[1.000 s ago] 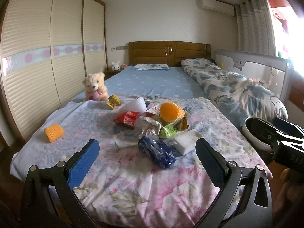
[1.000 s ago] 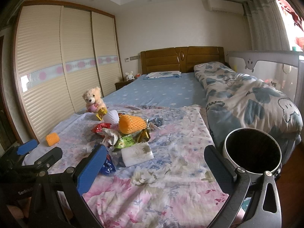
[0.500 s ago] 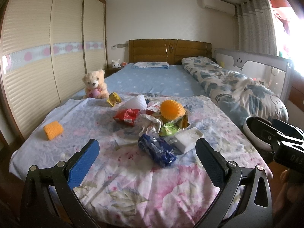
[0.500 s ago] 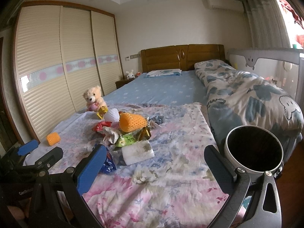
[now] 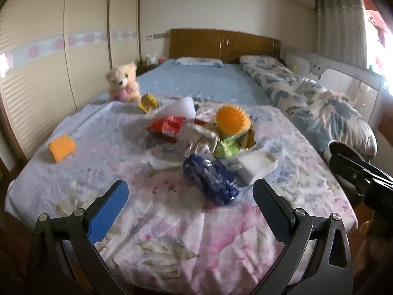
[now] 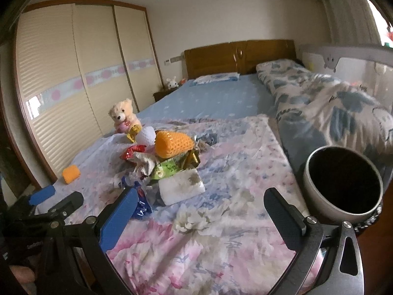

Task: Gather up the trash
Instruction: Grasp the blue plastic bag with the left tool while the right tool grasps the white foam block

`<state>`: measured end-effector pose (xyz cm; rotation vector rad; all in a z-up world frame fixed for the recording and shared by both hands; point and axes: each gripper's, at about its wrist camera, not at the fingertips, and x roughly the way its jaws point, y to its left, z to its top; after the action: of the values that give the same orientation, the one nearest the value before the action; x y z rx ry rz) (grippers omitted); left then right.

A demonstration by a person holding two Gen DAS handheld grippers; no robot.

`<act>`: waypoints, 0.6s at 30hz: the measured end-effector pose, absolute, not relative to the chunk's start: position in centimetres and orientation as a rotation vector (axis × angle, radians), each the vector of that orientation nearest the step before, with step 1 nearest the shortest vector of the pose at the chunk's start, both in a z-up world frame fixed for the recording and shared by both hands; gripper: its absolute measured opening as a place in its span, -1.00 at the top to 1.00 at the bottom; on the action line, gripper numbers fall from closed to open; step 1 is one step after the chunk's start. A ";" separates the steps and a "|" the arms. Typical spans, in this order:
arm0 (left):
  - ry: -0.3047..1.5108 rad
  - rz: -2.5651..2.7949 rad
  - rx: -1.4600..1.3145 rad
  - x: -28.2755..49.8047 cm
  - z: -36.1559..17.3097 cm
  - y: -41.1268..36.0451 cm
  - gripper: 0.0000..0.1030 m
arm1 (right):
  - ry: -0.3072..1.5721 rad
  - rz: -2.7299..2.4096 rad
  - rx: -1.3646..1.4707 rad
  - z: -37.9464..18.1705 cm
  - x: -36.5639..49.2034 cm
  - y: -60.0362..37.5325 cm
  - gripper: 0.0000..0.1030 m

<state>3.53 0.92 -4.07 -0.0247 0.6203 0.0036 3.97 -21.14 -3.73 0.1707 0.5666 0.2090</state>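
Left wrist view, both tools gaping, empty, blue wrapper lengthwise, pointing away-left.

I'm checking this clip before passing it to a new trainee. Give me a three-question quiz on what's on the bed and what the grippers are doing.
1. True or false: the left gripper is shut on the blue wrapper.
2. What stands at the right edge of the bed? A) a laundry basket B) a round bin with a dark inside C) a chair
3. Which toy sits by the wardrobe side, behind the trash pile?

Key
1. False: both the left gripper and the right gripper are open and empty.
2. B
3. The teddy bear.
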 end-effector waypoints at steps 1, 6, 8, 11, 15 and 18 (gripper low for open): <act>0.631 0.003 -0.026 3.9 -4.2 1.0 -1.00 | 0.579 0.217 0.175 -4.0 4.4 -21.1 -1.00; 0.709 -0.009 -0.040 6.1 -5.6 1.3 -1.00 | 0.653 0.248 0.195 -5.6 6.9 -21.0 -0.98; 0.732 -0.014 -0.041 6.9 -6.1 1.3 -1.00 | 0.688 0.259 0.207 -6.3 8.1 -20.9 -0.95; 0.768 -0.023 -0.041 8.1 -6.8 1.1 -0.96 | 0.729 0.276 0.222 -7.4 9.6 -20.9 -0.86; 0.810 -0.046 -0.051 9.9 -7.7 0.8 -0.82 | 0.787 0.291 0.253 -8.9 11.9 -20.7 -0.67; 0.840 -0.056 -0.060 11.1 -8.3 0.7 -0.73 | 0.821 0.305 0.271 -9.9 13.6 -20.6 -0.47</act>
<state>11.06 0.75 -8.29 -0.0599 0.8397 -0.0559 13.56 -20.59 -9.85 0.2709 0.8212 0.3050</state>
